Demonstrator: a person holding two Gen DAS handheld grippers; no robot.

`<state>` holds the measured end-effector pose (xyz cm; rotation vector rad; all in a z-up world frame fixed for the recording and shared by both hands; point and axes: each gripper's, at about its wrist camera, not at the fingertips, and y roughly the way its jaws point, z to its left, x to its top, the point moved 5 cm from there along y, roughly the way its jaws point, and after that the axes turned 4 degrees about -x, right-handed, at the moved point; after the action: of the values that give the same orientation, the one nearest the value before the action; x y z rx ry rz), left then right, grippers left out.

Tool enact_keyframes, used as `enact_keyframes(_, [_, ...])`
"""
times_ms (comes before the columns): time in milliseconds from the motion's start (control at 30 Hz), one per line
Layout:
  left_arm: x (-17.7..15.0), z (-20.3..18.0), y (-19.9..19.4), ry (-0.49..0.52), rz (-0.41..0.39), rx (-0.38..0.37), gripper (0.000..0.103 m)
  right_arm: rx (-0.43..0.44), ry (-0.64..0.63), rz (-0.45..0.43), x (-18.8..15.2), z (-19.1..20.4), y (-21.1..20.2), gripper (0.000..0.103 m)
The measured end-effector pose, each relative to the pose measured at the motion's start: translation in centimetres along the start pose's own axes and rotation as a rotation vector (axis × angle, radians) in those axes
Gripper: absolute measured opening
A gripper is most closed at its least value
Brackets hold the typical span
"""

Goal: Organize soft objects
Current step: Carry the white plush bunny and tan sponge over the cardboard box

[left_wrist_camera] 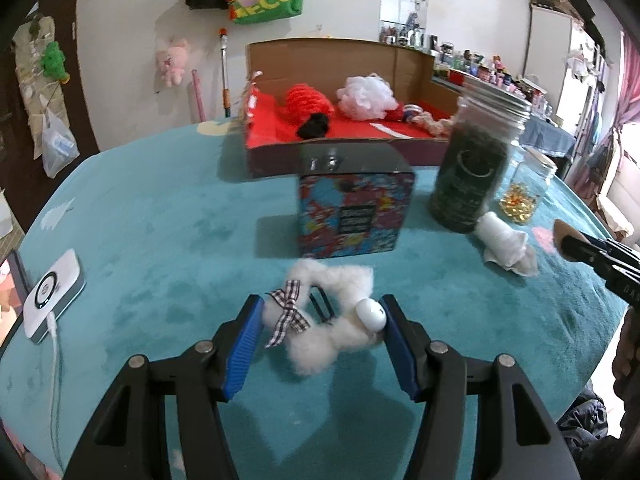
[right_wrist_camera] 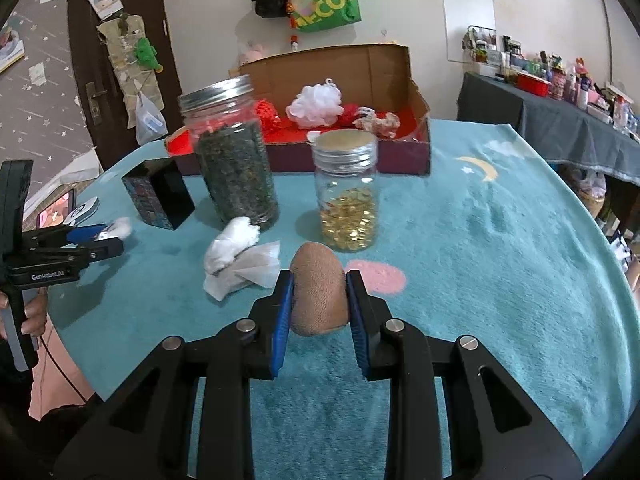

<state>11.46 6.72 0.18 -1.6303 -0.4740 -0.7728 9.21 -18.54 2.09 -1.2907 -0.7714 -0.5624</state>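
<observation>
In the left wrist view my left gripper (left_wrist_camera: 322,302) has its blue pads against both sides of a fluffy white hair clip (left_wrist_camera: 340,280) with a plaid bow, low over the teal tablecloth. My right gripper (right_wrist_camera: 320,276) is shut on a brown soft lump (right_wrist_camera: 318,292). Its tip shows at the right edge of the left wrist view, as the right gripper (left_wrist_camera: 568,242). A crumpled white cloth (right_wrist_camera: 236,256) lies between the two grippers. The open cardboard box (left_wrist_camera: 348,152) at the back holds a red knit item (left_wrist_camera: 308,104), a white mesh puff (left_wrist_camera: 366,98) and a rope toy (left_wrist_camera: 436,124).
A colourful tin (left_wrist_camera: 354,216) stands just beyond the hair clip. A tall jar of dark leaves (right_wrist_camera: 234,168) and a small jar of yellow capsules (right_wrist_camera: 348,200) stand before the box. A white device with a cable (left_wrist_camera: 52,294) lies at the left. A hand (right_wrist_camera: 34,314) holds the left tool.
</observation>
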Motion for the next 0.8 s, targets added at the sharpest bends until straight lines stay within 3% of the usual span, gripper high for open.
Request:
enact_keyframes(367, [0.9, 4.2, 0.3, -0.054, 0.024, 0.04, 0.061, -0.04, 0.073, 0.045, 1.2, -4.3, 0.4, 0.025])
enact_keyframes(800, [3.9, 6.6, 2.6, -0.001, 0.044, -0.024, 0.061, 0.004, 0.085, 0.121, 4.0, -7.6, 3.6, 0.025])
